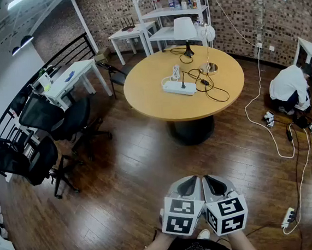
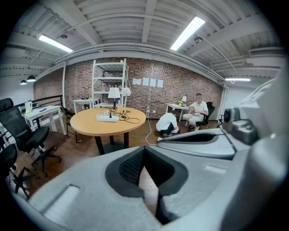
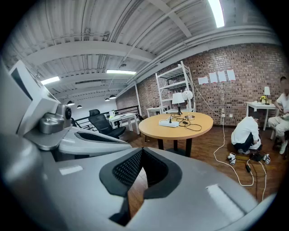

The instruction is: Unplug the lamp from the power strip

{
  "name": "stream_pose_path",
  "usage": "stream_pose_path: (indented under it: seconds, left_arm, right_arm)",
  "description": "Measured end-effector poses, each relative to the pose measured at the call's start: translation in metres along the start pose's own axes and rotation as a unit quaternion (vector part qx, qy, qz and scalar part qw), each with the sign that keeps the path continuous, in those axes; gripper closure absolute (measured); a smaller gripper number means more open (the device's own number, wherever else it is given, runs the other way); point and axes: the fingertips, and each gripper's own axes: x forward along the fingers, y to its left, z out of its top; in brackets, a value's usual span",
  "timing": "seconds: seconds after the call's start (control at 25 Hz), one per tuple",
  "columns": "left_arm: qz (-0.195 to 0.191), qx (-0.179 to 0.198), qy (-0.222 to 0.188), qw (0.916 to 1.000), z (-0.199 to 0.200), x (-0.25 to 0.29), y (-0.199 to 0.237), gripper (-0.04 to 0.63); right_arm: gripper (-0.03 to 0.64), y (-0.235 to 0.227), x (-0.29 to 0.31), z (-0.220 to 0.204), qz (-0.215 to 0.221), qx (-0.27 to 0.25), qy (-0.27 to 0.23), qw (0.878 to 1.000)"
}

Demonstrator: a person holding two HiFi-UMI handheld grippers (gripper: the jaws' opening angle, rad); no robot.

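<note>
Claws first: the left gripper [image 1: 190, 183] and right gripper [image 1: 214, 181] sit side by side at six o'clock in the head view, each with its jaws closed together on nothing. At twelve o'clock, well apart from them, stands the round table [image 1: 142, 98]. The power strip [image 1: 179, 88] lies near its middle with a black plug [image 1: 183, 83] in it, and the lamp [image 1: 185, 30] stands at the table's twelve o'clock edge.

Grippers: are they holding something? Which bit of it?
Nothing is held. The left gripper and right gripper are both shut and empty, well short of the power strip on the round table.
</note>
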Motion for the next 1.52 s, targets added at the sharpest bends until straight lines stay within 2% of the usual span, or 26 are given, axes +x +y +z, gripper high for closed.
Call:
stream_pose_path:
  seconds: [0.24,0.48,0.76,1.16,1.52]
  left_arm:
    - [0.004,0.000,0.000,1.0000,0.009,0.019,-0.002,0.594]
    - [0.004,-0.007,-0.001,1.0000,0.019,0.047,0.022,0.594]
    - [-0.013,-0.013,-0.003,0.9998,0.045,0.097,0.083,0.594]
    - [-0.057,-0.012,-0.003,0.9983,0.091,0.150,0.176,0.594]
    - [-0.085,-0.007,-0.003,0.9963,0.107,0.185,0.217,0.593]
  right_arm:
    - [0.615,-0.017,0.009,0.006,0.007,-0.008,-0.001,1.000]
    - [0.615,-0.031,0.043,0.015,0.008,-0.013,0.006,1.000]
    - [0.615,-0.044,0.119,0.045,-0.005,-0.018,0.015,1.000]
    - [0.615,-0.045,0.222,0.100,-0.042,-0.016,0.019,0.999]
    - [0.615,-0.054,0.275,0.117,-0.069,-0.019,0.022,0.997]
